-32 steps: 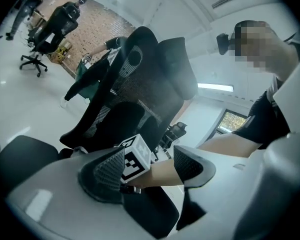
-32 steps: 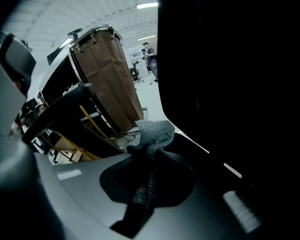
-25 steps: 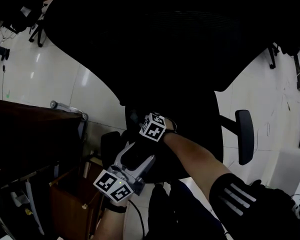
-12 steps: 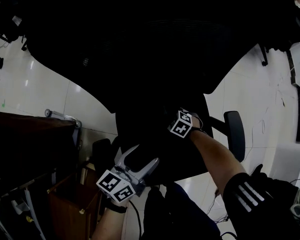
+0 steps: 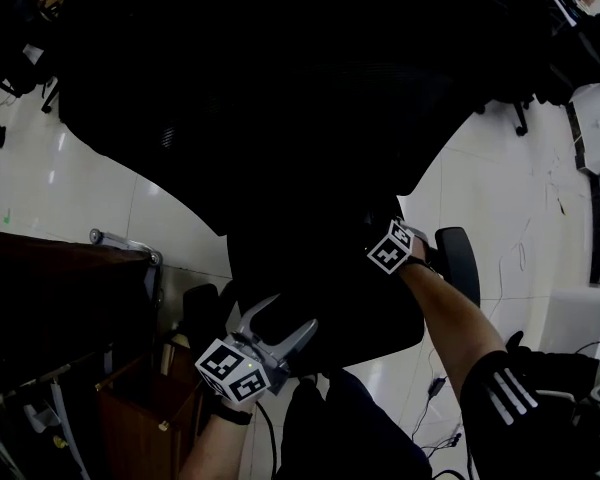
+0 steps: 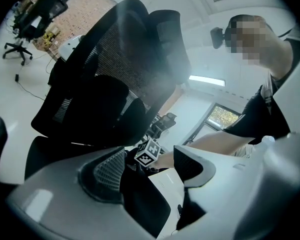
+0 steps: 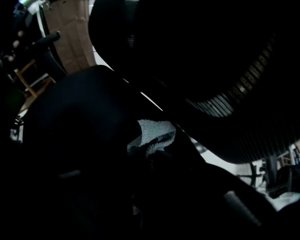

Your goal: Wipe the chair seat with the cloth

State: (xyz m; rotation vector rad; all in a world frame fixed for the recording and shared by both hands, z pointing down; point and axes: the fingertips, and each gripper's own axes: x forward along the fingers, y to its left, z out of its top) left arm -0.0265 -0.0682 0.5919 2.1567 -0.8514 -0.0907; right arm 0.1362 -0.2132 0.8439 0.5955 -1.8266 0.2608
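Observation:
The black office chair fills the head view, its mesh backrest (image 5: 280, 88) hanging over the dark seat (image 5: 325, 298). My left gripper (image 5: 278, 321) stands open at the seat's front left edge, which lies between the white jaws without being pinched (image 6: 150, 171). My right gripper reaches over the seat's right part. Only its marker cube (image 5: 390, 248) and the arm behind it show; its jaws are lost in the dark under the backrest. In the right gripper view, a pale grey cloth (image 7: 152, 134) is bunched between the dark jaws of the right gripper (image 7: 150, 151), down on the seat.
The chair's right armrest (image 5: 458, 263) stands just beyond the right cube, and the left armrest (image 5: 200, 313) is beside the left gripper. A dark wooden desk (image 5: 50, 278) stands at the left. White tiled floor (image 5: 520, 198) surrounds the chair, with other chairs (image 5: 10, 18) far left.
The right gripper has slid with the cloth from the seat's middle toward its right side, near the armrest. The left gripper has stayed at the front edge.

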